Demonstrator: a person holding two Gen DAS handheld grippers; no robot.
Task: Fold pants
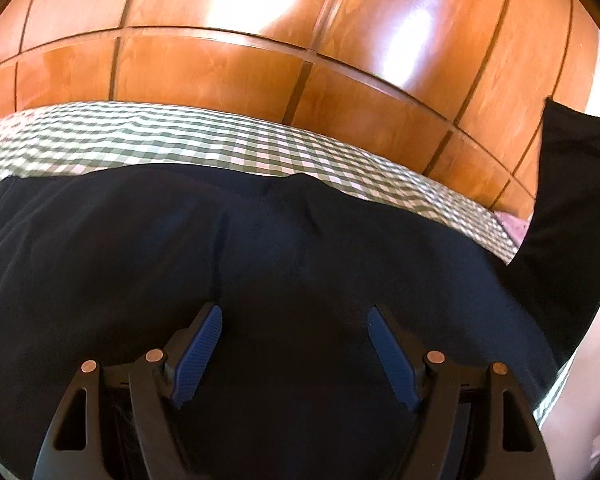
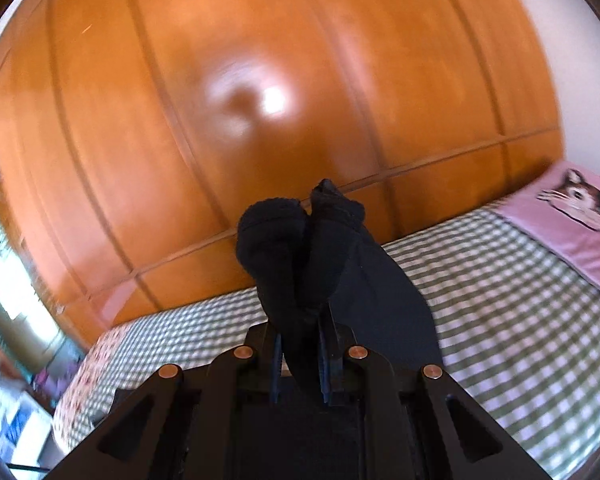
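With the dark pants [image 1: 260, 248] lying on the checked bed [image 1: 140, 136], the right gripper [image 2: 302, 354] is pinching a bunched end above it while the left gripper [image 1: 294, 356] is hovering wide open, empty, so the thick wad could be slipping free.

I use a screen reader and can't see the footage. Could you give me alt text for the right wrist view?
The right claw is shut on a bunched end of the dark pants, lifted above a green checked bedsheet. A pink cat-print pillow lies at right, with a wooden wardrobe behind.
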